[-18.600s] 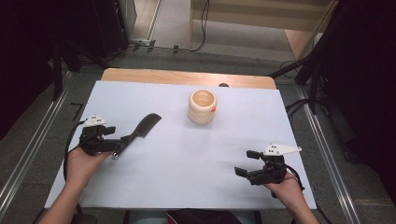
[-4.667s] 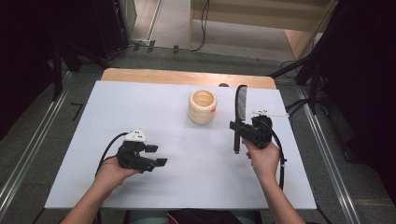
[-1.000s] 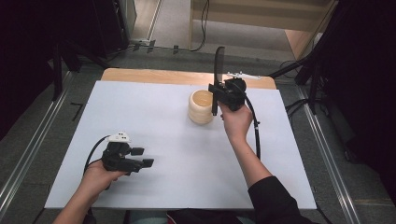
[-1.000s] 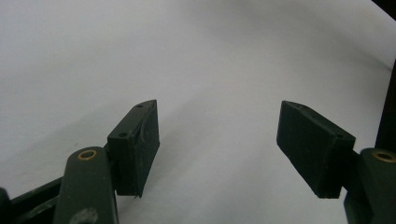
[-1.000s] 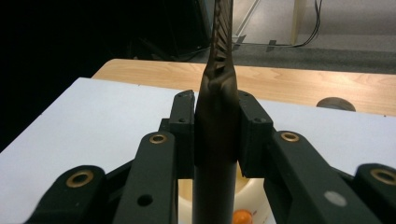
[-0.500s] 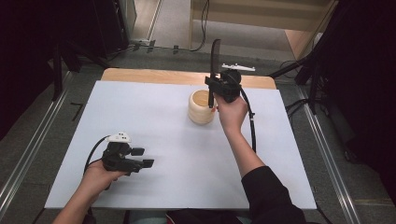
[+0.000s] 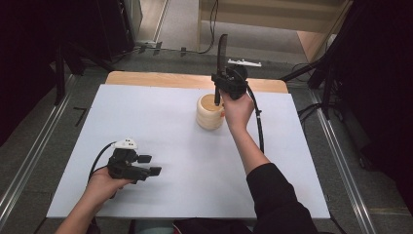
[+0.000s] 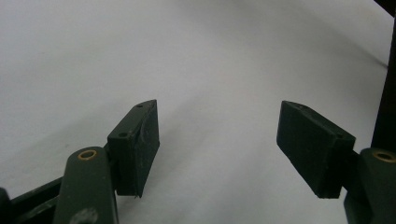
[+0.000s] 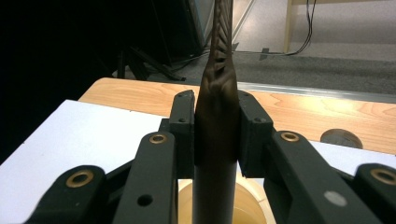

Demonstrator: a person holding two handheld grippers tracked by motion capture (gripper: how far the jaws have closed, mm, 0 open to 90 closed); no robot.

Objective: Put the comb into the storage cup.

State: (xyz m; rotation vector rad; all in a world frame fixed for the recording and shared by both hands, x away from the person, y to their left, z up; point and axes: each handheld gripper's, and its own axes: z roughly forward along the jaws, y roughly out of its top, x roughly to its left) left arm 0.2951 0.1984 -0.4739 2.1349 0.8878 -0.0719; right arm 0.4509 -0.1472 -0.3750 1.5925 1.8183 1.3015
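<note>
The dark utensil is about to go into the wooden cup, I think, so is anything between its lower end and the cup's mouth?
Nothing visible. The right gripper holds the utensil upright, its lower end just above the cup. The cup's mouth looks empty, though the utensil hides part of it.

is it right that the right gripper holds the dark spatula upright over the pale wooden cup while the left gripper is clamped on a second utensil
Not quite. The left gripper holds nothing: the left gripper view shows its jaws apart over the bare white table. The rest stands: the right gripper is shut on the dark spatula, upright above the pale wooden cup.
</note>
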